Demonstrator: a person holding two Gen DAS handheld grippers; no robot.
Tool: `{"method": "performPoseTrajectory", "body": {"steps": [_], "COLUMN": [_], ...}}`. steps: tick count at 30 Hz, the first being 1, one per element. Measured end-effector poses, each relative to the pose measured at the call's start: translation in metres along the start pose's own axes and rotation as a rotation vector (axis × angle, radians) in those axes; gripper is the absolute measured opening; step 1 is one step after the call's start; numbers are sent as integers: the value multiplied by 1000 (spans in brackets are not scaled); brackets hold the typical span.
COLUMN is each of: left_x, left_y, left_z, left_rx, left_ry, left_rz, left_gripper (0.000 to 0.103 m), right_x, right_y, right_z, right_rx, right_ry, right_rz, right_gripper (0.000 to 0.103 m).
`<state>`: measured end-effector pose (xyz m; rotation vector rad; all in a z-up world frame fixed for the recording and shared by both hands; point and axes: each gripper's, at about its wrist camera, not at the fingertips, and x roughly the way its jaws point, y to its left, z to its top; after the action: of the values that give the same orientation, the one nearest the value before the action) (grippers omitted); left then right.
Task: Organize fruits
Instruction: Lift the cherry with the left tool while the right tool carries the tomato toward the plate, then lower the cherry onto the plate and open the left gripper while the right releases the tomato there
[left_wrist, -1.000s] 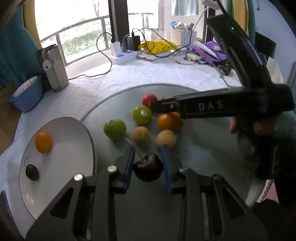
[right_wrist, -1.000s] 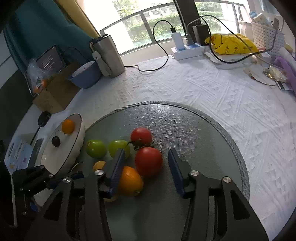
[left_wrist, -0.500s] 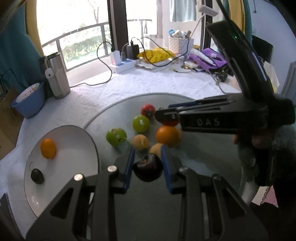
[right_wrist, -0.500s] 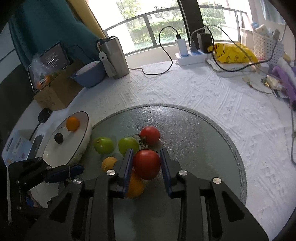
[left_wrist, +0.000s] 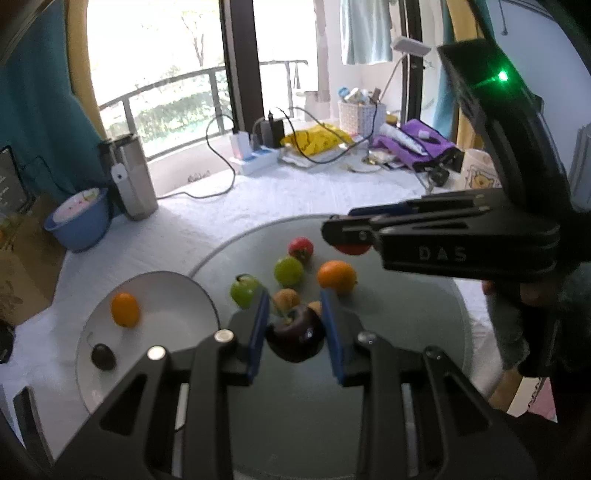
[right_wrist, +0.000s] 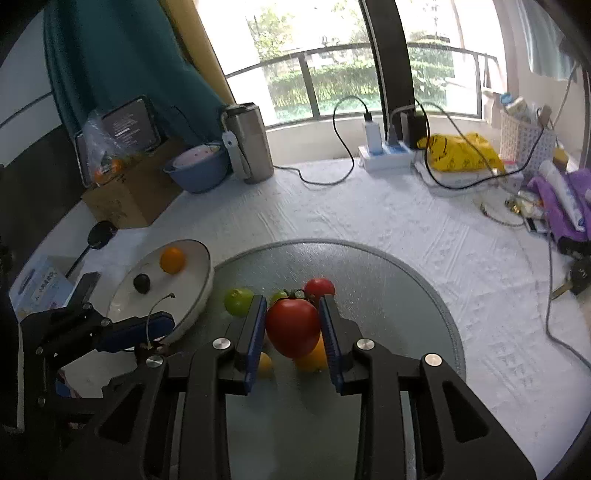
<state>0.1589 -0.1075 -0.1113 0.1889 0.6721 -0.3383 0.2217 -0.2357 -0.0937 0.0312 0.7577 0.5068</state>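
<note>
Left gripper (left_wrist: 293, 334) clamped on dark cherry (left_wrist: 295, 338), blue pads touching both sides, fruit lifted clear above glass turntable (left_wrist: 406, 332). Right gripper (right_wrist: 293, 332) closed on red tomato (right_wrist: 293, 326), likewise held above turntable. Below, on glass: second tomato (right_wrist: 320, 288), two green fruits, orange (left_wrist: 337, 275), small brown fruit (left_wrist: 286, 297). White plate (left_wrist: 177, 295), left of turntable, holds small orange fruit (left_wrist: 125, 309) and dark cherry on plate (left_wrist: 103, 356).
</note>
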Motion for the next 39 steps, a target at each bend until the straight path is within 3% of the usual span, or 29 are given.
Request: {"method": "performPoseTrajectory", "body": {"steps": [20,39], "left_x": [-63,-73], "left_y": [23,91], "left_z": [-8,-40], "left_rx": [-39,-153], "left_ry": [-105,-104], "left_rz": [56,133], "left_gripper": [30,30], "right_x": [-44,1], "right_y": [60,124], "right_z": [6,24], "right_rx": [-112,-241], "right_ry": [-90,-38], "right_rz": [-9,47], "right_gripper": [31,31]}}
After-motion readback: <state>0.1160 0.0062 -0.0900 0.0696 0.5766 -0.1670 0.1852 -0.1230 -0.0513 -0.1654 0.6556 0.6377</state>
